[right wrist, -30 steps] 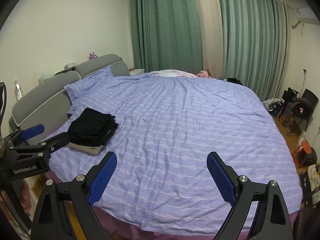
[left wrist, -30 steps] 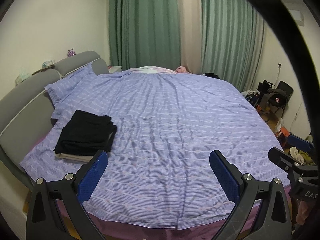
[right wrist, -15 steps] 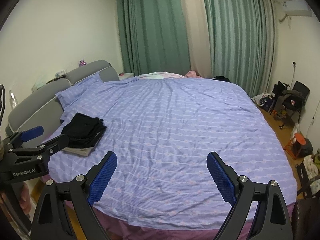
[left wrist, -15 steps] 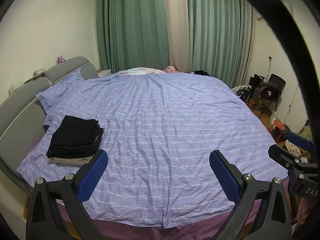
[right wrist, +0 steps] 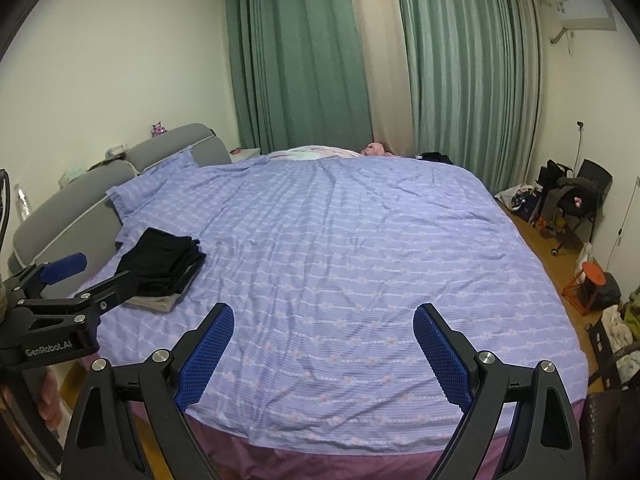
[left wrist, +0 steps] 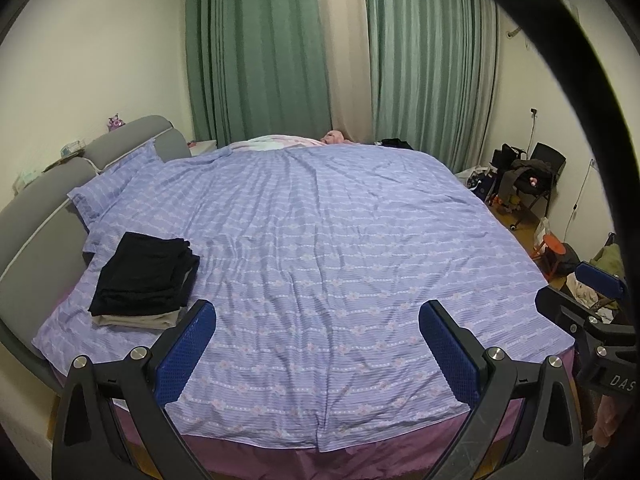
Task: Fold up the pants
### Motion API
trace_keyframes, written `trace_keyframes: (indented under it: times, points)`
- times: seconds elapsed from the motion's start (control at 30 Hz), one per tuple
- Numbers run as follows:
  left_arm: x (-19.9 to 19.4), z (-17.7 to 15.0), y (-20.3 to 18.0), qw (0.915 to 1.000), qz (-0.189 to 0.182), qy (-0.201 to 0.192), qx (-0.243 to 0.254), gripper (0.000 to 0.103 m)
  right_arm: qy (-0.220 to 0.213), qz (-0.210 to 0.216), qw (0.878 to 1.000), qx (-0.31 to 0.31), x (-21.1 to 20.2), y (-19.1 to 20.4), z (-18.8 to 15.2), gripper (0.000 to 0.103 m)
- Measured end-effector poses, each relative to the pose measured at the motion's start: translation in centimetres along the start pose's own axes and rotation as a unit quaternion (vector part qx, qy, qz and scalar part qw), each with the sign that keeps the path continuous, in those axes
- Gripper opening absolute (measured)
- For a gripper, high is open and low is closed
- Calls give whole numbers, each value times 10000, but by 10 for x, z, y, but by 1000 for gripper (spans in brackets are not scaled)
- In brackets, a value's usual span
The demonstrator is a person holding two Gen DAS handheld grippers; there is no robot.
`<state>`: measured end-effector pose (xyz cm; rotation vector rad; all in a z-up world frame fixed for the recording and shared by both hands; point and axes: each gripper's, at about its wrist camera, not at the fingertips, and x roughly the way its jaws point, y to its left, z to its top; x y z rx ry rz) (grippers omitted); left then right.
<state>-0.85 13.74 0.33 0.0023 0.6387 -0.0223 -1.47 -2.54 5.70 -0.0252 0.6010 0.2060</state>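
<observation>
A stack of folded black pants [left wrist: 146, 276] lies on a folded beige garment [left wrist: 138, 321] at the left side of the bed, near the headboard; it also shows in the right wrist view [right wrist: 164, 262]. My left gripper [left wrist: 316, 344] is open and empty above the near edge of the bed. My right gripper [right wrist: 324, 344] is open and empty, also over the near edge. Each gripper shows at the edge of the other's view: the right one [left wrist: 588, 300] and the left one [right wrist: 84, 276].
The bed [left wrist: 340, 240] wears a purple striped sheet. A grey headboard [left wrist: 36, 216] runs along the left. Green curtains [left wrist: 256, 52] hang behind. A chair with clothes [left wrist: 532, 184], an orange stool [left wrist: 554, 250] and floor clutter stand at the right.
Both grippers have drawn back and risen slightly, so the bed and the folded stack look a little farther off. Both stay open and empty.
</observation>
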Motion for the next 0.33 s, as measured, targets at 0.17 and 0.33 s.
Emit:
trace_keyframes:
  times: [0.17, 0.33]
  points:
    - [-2, 0, 0, 10000, 49, -9, -11, 103, -21, 10, 10000, -24, -3, 2, 1, 92]
    - [-5, -1, 0, 9999, 126, -15, -61, 103, -33, 37, 10000, -56, -4, 2, 1, 92]
